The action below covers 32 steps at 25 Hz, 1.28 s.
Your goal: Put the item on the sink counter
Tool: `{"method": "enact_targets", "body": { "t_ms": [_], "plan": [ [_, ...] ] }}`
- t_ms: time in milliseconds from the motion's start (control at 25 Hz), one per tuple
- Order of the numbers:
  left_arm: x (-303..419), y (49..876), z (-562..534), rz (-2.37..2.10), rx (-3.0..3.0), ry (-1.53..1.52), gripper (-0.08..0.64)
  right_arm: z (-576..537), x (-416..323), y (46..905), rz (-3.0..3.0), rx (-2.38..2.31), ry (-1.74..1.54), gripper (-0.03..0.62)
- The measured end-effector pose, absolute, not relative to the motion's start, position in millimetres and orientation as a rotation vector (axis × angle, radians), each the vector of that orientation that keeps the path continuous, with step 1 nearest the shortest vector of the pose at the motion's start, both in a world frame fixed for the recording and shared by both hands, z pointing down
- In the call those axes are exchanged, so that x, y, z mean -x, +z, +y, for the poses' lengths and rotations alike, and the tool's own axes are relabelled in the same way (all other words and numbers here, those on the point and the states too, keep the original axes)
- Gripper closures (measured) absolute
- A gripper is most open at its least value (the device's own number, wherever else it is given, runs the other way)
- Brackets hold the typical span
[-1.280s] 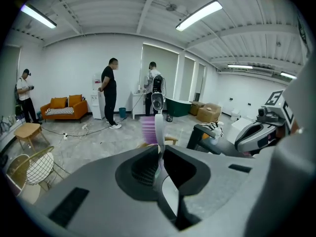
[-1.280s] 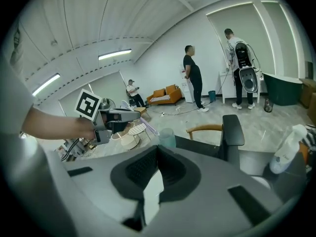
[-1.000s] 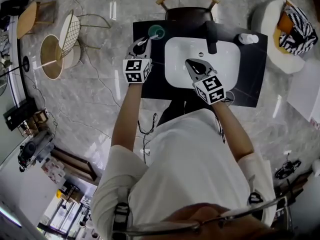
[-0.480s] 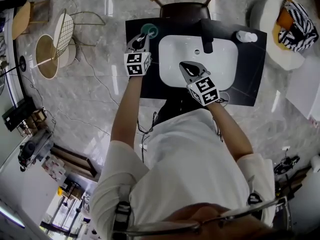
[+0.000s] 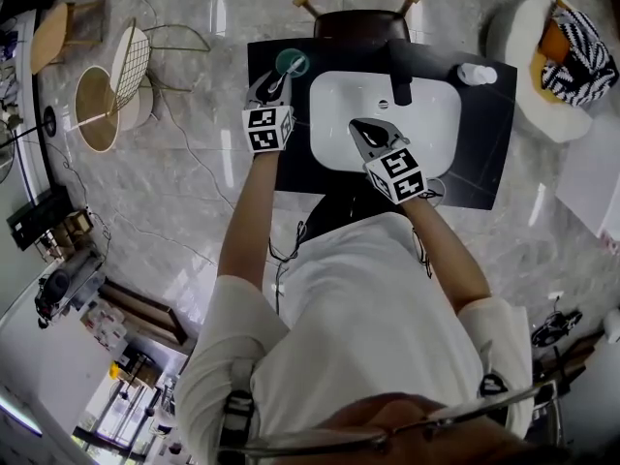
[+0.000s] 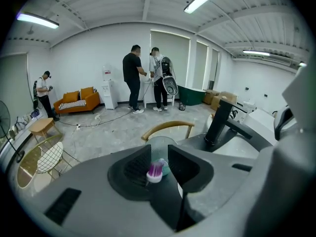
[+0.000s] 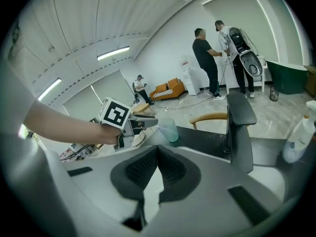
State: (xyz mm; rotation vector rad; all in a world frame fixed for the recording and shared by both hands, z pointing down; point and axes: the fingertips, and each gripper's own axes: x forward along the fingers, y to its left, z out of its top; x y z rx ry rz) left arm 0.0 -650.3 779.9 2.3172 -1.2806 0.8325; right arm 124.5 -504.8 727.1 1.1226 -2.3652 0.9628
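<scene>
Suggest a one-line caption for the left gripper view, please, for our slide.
Left gripper holds a purple-bristled toothbrush in front of a translucent cup on the black sink counter.

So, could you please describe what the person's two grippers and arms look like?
The left gripper and right gripper look alike: grey bodies with dark, ribbed jaws that taper to a point. Behind the jaws each carries a cube with white faces and black square markers. The person wears a white short-sleeved shirt, leaving the forearms bare.
</scene>
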Motion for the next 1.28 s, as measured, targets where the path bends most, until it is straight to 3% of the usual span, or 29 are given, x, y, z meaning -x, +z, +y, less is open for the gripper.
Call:
{"method": "enact_targets", "body": {
  "t_ms": [960,1280],
  "plan": [
    [53.5,665.1,-552.9,-1.383,-2.351,0.656,0.456,-477.3,-84.7,653.9,-2.393,-1.269,0.764,0.586],
    [90.3,605.4,-499.5,-1.352,-2.418,0.529,0.485,-442.4,-47.1,616.8,-2.408,-1.291,0.662,0.586]
  ]
}}
